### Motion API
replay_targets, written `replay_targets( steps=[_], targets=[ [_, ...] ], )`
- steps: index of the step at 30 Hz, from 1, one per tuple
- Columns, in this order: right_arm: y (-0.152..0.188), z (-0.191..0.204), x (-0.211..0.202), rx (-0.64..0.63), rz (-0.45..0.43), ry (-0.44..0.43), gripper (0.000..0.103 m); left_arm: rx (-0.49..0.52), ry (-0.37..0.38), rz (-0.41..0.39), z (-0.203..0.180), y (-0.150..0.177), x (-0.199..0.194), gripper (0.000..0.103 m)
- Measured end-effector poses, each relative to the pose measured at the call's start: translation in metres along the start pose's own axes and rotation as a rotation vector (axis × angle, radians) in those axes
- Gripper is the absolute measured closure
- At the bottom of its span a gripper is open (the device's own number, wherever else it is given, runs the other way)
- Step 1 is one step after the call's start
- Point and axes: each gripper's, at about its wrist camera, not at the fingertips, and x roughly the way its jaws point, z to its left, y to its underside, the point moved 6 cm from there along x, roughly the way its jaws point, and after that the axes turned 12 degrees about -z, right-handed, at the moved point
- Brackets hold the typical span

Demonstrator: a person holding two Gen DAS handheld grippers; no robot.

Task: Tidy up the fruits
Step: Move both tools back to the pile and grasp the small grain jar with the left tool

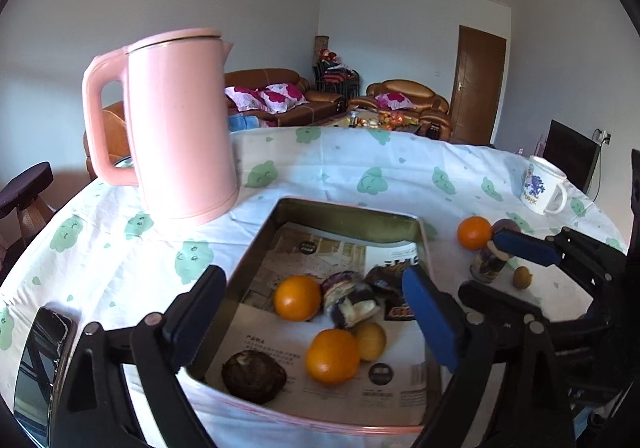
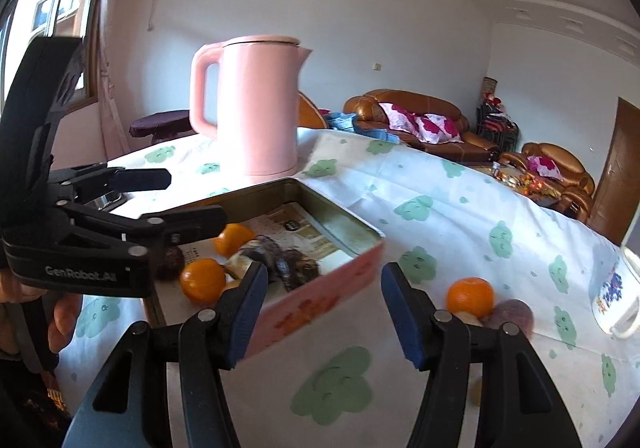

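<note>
Loose orange (image 2: 470, 296) on worktop (image 2: 440, 215), just fwd-right of right gripper (image 2: 324, 312), fingers spread, empty. Left gripper (image 1: 316, 316) spread over tin (image 1: 344, 213), farther off.

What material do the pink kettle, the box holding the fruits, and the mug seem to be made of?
Pink kettle: likely plastic shell, matte-smooth, with soft even highlights and a moulded one-piece handle.
Box: probably thin metal tin; the inner wall looks dull gold and reflective, the outside is printed pink. Printed paper lines its floor.
Mug: ceramic or enamel, I cannot tell which; glossy white with a blue printed figure.
</note>
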Motion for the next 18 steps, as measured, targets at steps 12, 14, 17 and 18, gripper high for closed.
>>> replay_targets(
  steps=[12,14,17,18],
  targets=[
    [0.036,-0.114,-0.021,0.180,0.096,0.248,0.042,0.126,0.137,0.019,-0.100,-0.006,0.022,0.009],
    [0.039,-0.117,-0.019,0.205,0.113,0.227,0.042,0.148,0.145,0.035,-0.112,-0.005,0.029,0.009],
    [0.046,-0.121,-0.016,0.212,0.159,0.222,0.043,0.167,0.160,0.061,-0.125,-0.001,0.039,0.009],
    [0.049,-0.122,-0.014,0.217,0.180,0.216,0.047,0.175,0.155,0.069,-0.127,0.001,0.043,0.009]
  ],
)
